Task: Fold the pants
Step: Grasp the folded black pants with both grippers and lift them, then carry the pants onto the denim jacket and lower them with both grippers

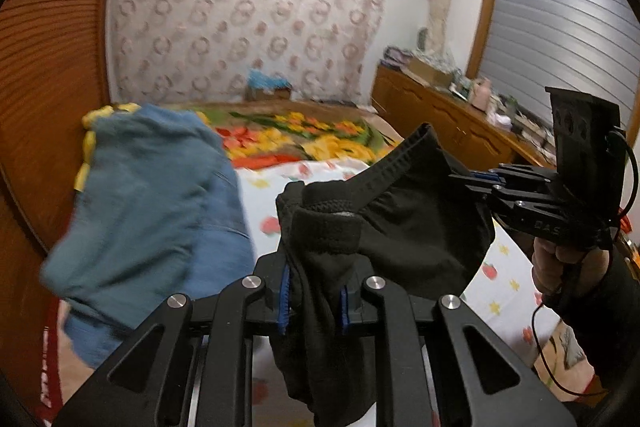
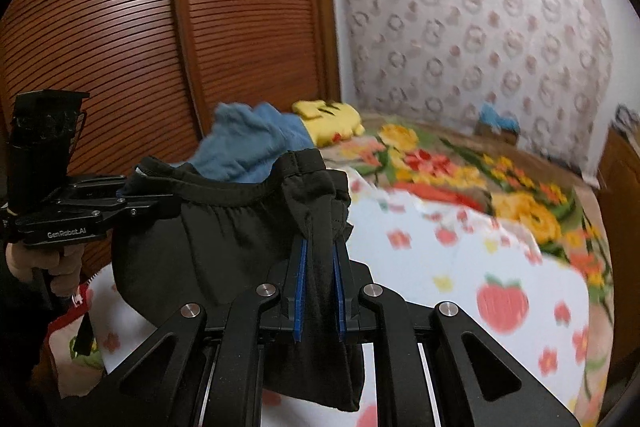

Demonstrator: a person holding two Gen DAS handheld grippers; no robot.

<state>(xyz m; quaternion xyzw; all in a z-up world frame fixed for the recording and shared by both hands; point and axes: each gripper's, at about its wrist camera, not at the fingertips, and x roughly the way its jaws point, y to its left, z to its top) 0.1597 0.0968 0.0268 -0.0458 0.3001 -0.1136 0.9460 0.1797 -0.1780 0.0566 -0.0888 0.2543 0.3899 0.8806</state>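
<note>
Above the bed: black pants (image 1: 400, 227) hang in the air, stretched by the waistband between the two hand-held grippers, clear of the bedding.
Left gripper (image 1: 314, 301): clenched on a bunched end of the waistband; cloth rises between the blue pads (image 1: 284, 303) and sags below the jaws.
Right gripper (image 2: 320, 291): clamped on the other end of the waistband, a fold of black fabric pinched between its blue pads (image 2: 299, 291), the rest draping down.
Pants between them: elastic waistband (image 2: 224, 187) runs in a slack curve from one gripper to the other, the opening facing up.
Hands: a hand (image 1: 560, 263) grips the right tool's handle; a hand (image 2: 48, 259) grips the left tool's.
Writing: "GenRobot.AI" on the side of the left tool; "DAS" partly readable on the right tool, rest hidden.
Bed (image 2: 500, 267): white sheet with strawberry print, floral blanket (image 1: 304, 135) farther back.
Blue garments (image 1: 160, 211): heaped on the bed beside the wooden wardrobe (image 2: 140, 27), apart from the pants.
</note>
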